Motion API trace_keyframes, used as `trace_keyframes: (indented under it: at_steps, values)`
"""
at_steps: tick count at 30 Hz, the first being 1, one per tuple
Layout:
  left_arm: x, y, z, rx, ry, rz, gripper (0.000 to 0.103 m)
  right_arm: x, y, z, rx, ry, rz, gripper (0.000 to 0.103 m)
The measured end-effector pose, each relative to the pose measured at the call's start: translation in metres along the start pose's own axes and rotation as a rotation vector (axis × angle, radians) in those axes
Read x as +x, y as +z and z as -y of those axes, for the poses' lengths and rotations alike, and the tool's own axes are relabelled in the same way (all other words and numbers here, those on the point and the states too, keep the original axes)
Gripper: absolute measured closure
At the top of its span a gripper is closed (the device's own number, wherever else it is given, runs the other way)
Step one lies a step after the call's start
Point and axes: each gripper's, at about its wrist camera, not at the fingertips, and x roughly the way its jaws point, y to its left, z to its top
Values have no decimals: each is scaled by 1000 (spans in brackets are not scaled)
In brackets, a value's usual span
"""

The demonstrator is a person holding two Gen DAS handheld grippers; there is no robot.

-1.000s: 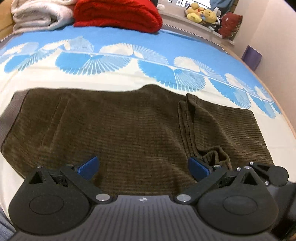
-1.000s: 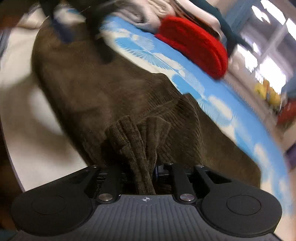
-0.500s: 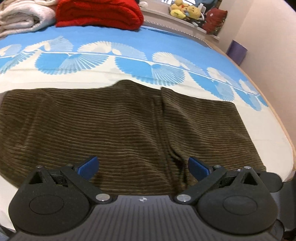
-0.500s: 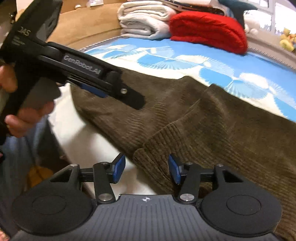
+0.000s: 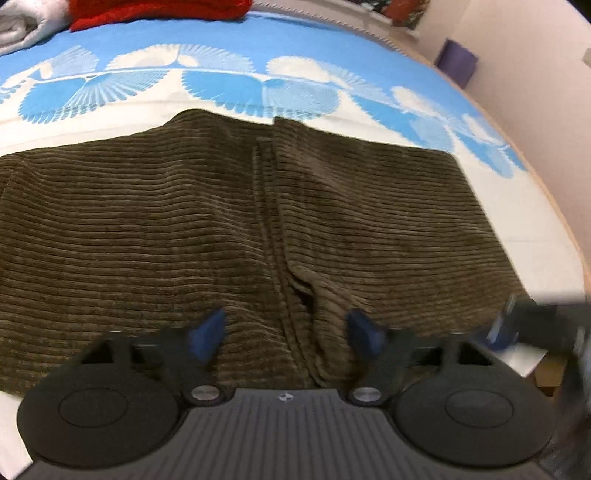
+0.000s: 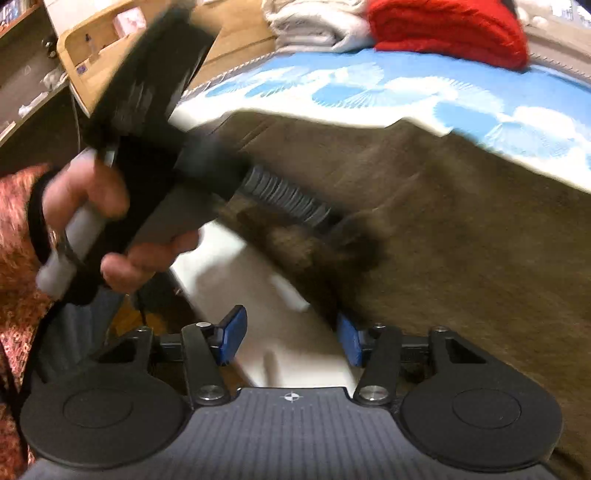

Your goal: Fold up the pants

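Brown corduroy pants lie flat across the bed, with a folded-over part on the right whose edge runs down the middle. My left gripper is open, its blue pads on either side of that fold edge at the pants' near hem. My right gripper is open and empty, over white sheet by the pants' near edge. The left gripper body and the hand holding it show blurred in the right wrist view, with its fingers over the pants. The right gripper shows blurred in the left wrist view.
The bed has a blue and white fan-patterned sheet. A red blanket and white folded bedding lie at the far end. A wall runs along the bed's right side. A wooden headboard and shelves stand at left.
My right gripper let go of the bunched pant leg, opened and drew back off the pants. My left gripper narrowed its opening and moved right over the fold edge.
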Motion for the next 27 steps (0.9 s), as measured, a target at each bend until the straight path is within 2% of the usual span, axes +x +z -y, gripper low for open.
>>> trace_keyframes:
  at_steps: [3,4,5,6,9,14,16,18,19,20,21,24,27]
  values:
    - [-12,-5,6,42,7,56,42,-33,8,45,168,-105,111,42]
    - [-14,-5,9,66,-1,69,55,-38,13,59,229,-145,138,42]
    - [-14,-4,12,89,-24,69,82,-40,19,69,283,-192,165,42]
    - [-12,-4,15,111,-62,51,97,-39,25,79,343,-248,180,42]
    - [-8,-8,18,161,-49,31,98,-26,41,98,458,-383,163,42]
    - [-5,-14,3,139,-84,32,97,-17,49,97,454,-384,140,45]
    - [-3,-10,0,111,-99,36,94,-24,44,95,441,-431,149,44]
    - [-4,-6,-1,98,-97,41,84,-36,35,99,467,-474,185,40]
    - [-4,-5,-2,99,-82,45,69,-43,28,104,490,-491,204,35]
    - [-4,-4,-3,104,-63,53,60,-52,18,110,516,-511,218,32]
    - [-4,-4,-4,110,-51,58,56,-59,7,116,543,-532,221,29]
    - [-2,-4,-7,108,-47,54,51,-72,-28,136,636,-566,179,27]
    - [-8,-2,-11,90,-52,63,50,-76,-60,149,762,-508,123,27]
